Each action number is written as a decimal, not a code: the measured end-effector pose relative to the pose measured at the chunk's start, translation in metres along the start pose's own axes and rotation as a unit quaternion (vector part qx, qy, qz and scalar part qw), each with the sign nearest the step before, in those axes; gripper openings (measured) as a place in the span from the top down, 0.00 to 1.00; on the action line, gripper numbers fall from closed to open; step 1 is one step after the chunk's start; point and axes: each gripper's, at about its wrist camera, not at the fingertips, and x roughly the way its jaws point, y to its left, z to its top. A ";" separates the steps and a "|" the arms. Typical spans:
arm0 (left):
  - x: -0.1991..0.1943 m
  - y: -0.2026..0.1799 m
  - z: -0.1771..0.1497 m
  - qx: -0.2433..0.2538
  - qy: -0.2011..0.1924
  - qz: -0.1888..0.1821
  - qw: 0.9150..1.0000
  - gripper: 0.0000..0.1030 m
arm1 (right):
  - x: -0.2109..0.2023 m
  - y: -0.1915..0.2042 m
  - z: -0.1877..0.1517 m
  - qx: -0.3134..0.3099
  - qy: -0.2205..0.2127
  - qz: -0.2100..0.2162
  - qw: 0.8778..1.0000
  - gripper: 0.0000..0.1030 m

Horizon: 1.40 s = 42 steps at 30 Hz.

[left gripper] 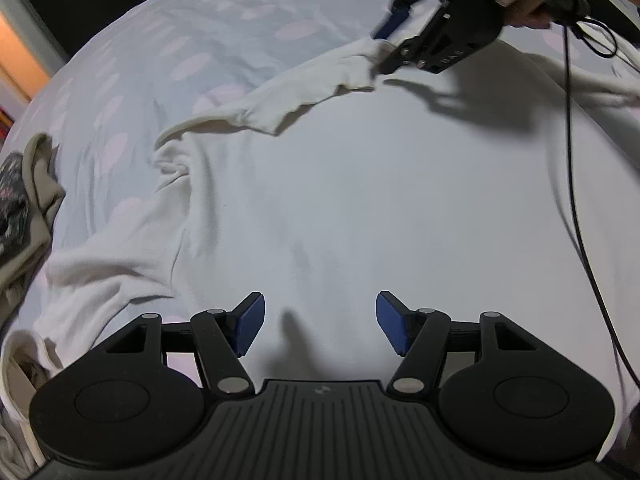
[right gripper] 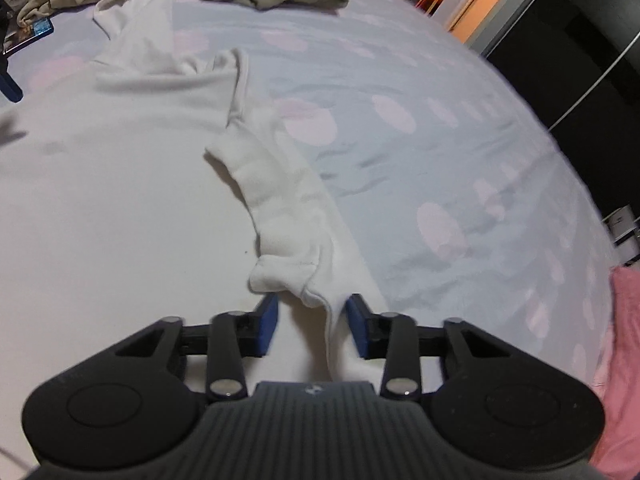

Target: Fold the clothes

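White sweater lies spread flat on our dotted bedsheet, one sleeve bunched along its edge. Our left gripper hovers over the body, jaws wide and empty. At one o'clock our right gripper straddles the sleeve cuff, pads not yet pinching.

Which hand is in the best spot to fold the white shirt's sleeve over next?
The right one, probably. The right tool already has the bunched sleeve of the white shirt between its blue pads, though not squeezed yet. The left tool hangs open over flat cloth with nothing between.
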 end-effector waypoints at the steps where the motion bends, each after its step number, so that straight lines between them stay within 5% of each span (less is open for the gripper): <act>1: 0.002 0.003 0.002 -0.008 -0.002 0.004 1.000 0.42 | 0.003 -0.002 0.001 -0.002 0.008 0.004 1.000 0.80; 11: 0.044 0.053 0.063 -0.073 -0.083 0.052 0.992 0.42 | 0.008 -0.016 0.009 0.036 0.018 0.002 0.999 0.82; 18: 0.070 0.066 0.071 -0.031 -0.142 0.051 0.988 0.42 | 0.007 -0.023 0.005 0.077 0.005 0.009 0.997 0.86; 28: 0.092 0.062 0.100 0.049 -0.129 0.047 0.989 0.58 | 0.006 -0.037 0.001 0.113 -0.021 0.025 0.993 0.88; 42: 0.097 0.065 0.091 0.025 -0.153 0.037 0.987 0.58 | 0.010 -0.079 0.007 0.217 -0.076 -0.021 0.973 0.95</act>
